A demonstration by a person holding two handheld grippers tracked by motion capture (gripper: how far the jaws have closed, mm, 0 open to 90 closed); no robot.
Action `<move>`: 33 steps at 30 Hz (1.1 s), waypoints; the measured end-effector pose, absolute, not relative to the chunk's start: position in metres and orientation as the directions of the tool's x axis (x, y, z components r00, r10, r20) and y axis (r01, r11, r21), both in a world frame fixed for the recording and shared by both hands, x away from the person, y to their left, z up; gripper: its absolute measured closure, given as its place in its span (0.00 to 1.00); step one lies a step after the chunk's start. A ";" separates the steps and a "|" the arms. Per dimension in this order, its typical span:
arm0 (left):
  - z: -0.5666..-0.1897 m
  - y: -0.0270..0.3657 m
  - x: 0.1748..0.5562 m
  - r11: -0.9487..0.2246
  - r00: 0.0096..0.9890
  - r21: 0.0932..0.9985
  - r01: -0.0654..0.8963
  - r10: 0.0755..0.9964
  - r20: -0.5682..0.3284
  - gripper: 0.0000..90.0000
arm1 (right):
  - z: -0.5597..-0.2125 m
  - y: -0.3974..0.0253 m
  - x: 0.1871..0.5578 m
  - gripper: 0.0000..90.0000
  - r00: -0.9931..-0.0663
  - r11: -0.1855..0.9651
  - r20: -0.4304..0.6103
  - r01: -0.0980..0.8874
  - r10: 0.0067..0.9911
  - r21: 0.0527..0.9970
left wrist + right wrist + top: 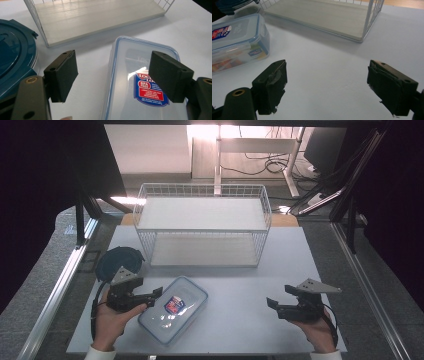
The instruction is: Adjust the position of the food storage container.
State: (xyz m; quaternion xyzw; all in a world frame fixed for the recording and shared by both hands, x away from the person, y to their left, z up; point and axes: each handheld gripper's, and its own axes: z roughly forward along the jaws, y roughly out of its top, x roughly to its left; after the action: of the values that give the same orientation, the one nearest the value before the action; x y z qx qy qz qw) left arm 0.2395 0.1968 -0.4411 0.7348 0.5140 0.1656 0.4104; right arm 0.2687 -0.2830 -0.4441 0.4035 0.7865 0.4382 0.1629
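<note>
- White table (240,320) with a wire rack (202,225) behind — the box (173,309) lies front-left.
- Left gripper (156,292) at its lid, fingers apart; right gripper (272,302) likewise agape.
- Likely light, stiff, slick plastic — grip across the narrow sides.

Both grippers (159,293) (270,303) wide open, level

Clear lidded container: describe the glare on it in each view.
High view: the clear container carries small white glints beside its label. Left gripper view: a bright streak crosses the lid above the label, between the open left claw pads. Right gripper view: faint sheen only.
</note>
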 end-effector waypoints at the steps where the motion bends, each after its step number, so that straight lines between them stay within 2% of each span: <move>1: -0.442 0.197 0.239 -0.136 0.417 0.772 0.621 0.892 -0.178 0.25 | -0.444 -0.283 0.269 0.19 -0.624 0.292 0.095 0.488 0.775 0.822; 16: -0.439 0.210 0.236 -0.083 0.370 0.783 0.616 0.908 -0.196 0.27 | -0.444 -0.277 0.280 0.24 -0.663 0.304 0.104 0.471 0.741 0.828; 22: -0.440 0.210 0.237 -0.099 0.391 0.780 0.617 0.899 -0.195 0.28 | -0.438 -0.273 0.277 0.24 -0.659 0.311 0.089 0.465 0.747 0.829; 33: -0.434 0.201 0.243 -0.105 0.409 0.786 0.609 0.891 -0.197 0.37 | -0.432 -0.282 0.266 0.27 -0.639 0.294 0.099 0.478 0.763 0.828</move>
State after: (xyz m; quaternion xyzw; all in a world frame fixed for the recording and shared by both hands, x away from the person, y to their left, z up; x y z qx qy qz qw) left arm 0.2435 0.2009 -0.4337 0.7246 0.5174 0.1665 0.4237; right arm 0.2661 -0.2823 -0.4320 0.3936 0.7882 0.4453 0.1596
